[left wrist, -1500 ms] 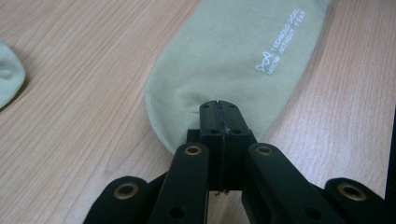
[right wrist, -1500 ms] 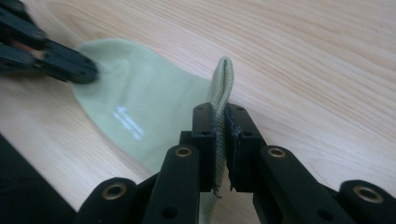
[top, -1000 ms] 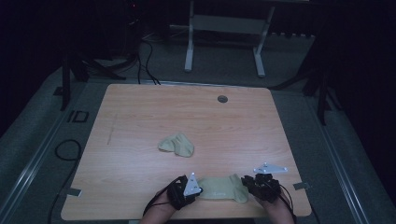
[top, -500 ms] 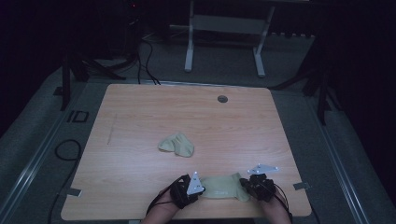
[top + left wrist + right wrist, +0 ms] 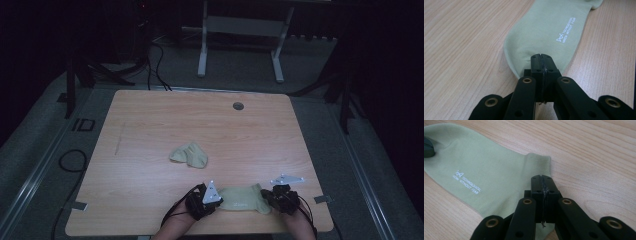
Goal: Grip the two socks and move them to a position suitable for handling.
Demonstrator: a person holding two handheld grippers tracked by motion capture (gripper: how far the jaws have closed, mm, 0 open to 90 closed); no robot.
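Note:
A pale green sock (image 5: 242, 199) with white lettering lies flat near the table's front edge, stretched between my two grippers. In the left gripper view its rounded end (image 5: 549, 30) is pinched by my left gripper (image 5: 541, 56), jaws pressed together on the fabric. My right gripper (image 5: 541, 178) is shut on the ribbed cuff edge of the sock (image 5: 486, 170). From above, the left gripper (image 5: 216, 200) sits at the sock's left end and the right gripper (image 5: 272, 197) at its right end. A second sock (image 5: 189, 155) of the same colour lies crumpled near the table's middle.
The wooden table (image 5: 150, 125) has a round grommet (image 5: 238, 106) near its far edge. Tape marks sit at the front corners. Cables and a white desk frame (image 5: 240, 30) stand on the floor beyond the table.

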